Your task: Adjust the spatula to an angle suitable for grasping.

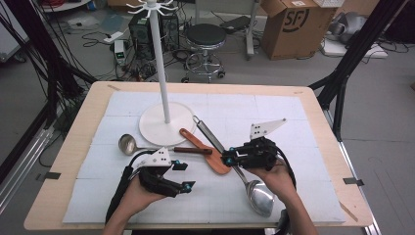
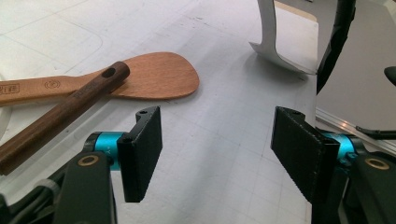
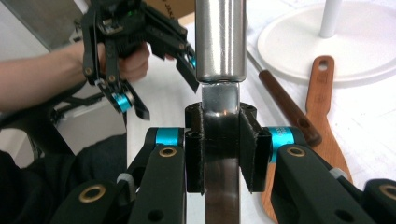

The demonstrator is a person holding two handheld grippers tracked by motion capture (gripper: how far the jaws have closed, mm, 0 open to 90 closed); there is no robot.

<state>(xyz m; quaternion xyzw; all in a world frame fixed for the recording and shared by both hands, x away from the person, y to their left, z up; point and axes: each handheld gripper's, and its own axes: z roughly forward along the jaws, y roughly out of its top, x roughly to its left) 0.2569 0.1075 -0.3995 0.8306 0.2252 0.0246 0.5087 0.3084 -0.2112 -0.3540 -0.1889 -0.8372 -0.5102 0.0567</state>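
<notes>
A large steel spoon [image 1: 258, 197] lies at the front right, its long handle [image 3: 220, 37] running back toward the white stand [image 1: 166, 126]. My right gripper [image 1: 229, 159] is shut on that handle near its middle, both pads pressed against the metal [image 3: 222, 144]. A wooden spatula [image 1: 208, 151] lies just left of the spoon, crossed by the dark wooden handle [image 2: 70, 107] of a small steel ladle [image 1: 127, 144]. My left gripper [image 1: 184, 175] hovers open at the front left, its jaws wide apart over bare mat [image 2: 219, 154], just short of the spatula's blade [image 2: 159, 74].
The stand's round base [image 3: 327, 42] and tall pole [image 1: 159, 54] rise at the table's middle back, with hooks on top. White mat covers the wooden table [image 1: 78, 142]. Beyond the table are a stool [image 1: 205, 36], a cardboard box [image 1: 293, 24] and cables on the floor.
</notes>
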